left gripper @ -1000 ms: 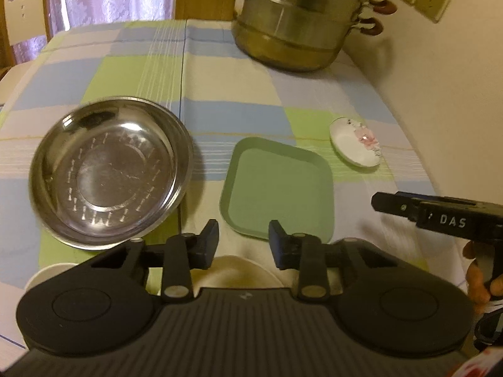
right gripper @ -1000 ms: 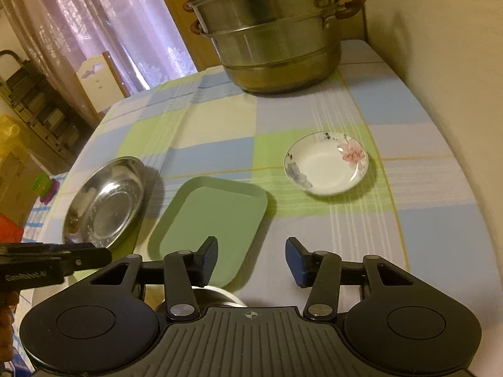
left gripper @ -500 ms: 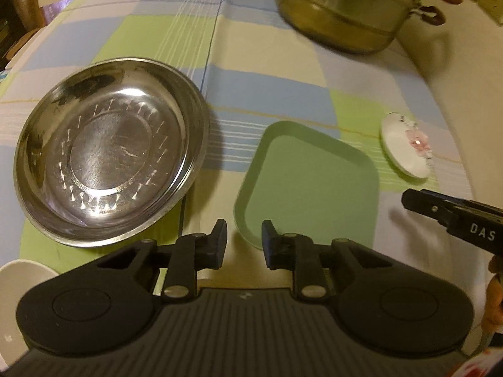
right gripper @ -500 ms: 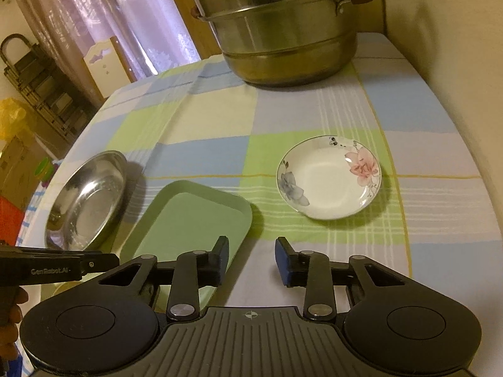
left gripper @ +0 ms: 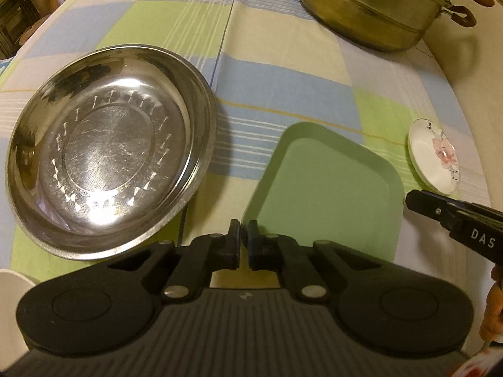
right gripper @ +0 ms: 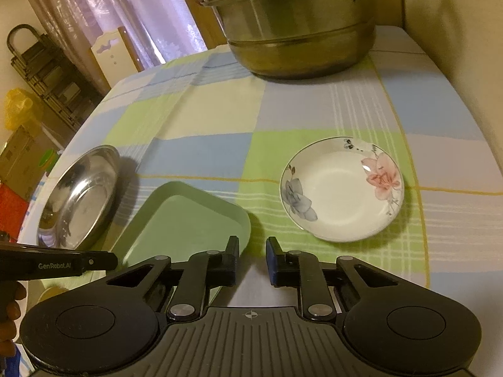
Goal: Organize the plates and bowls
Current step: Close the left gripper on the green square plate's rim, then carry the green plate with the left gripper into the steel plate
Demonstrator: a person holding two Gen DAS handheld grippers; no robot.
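Note:
A round steel dish (left gripper: 107, 163) lies on the checked tablecloth at the left, also in the right wrist view (right gripper: 78, 201). A green square plate (left gripper: 327, 185) lies beside it (right gripper: 185, 223). A small white flowered dish (right gripper: 342, 191) lies to the right (left gripper: 433, 163). My left gripper (left gripper: 243, 229) is almost shut and empty, just at the green plate's near left edge. My right gripper (right gripper: 251, 245) is open a little and empty, near the green plate's right corner, short of the flowered dish.
A big steel steamer pot (right gripper: 292, 22) stands at the back of the table (left gripper: 377, 6). A white bowl's rim (left gripper: 11, 298) shows at the near left. The wall (right gripper: 456, 31) runs along the right. A chair and shelves stand beyond the table's far left.
My left gripper has closed from open to nearly shut and moved in toward the green plate's edge. My right gripper has narrowed and moved forward toward the flowered dish.

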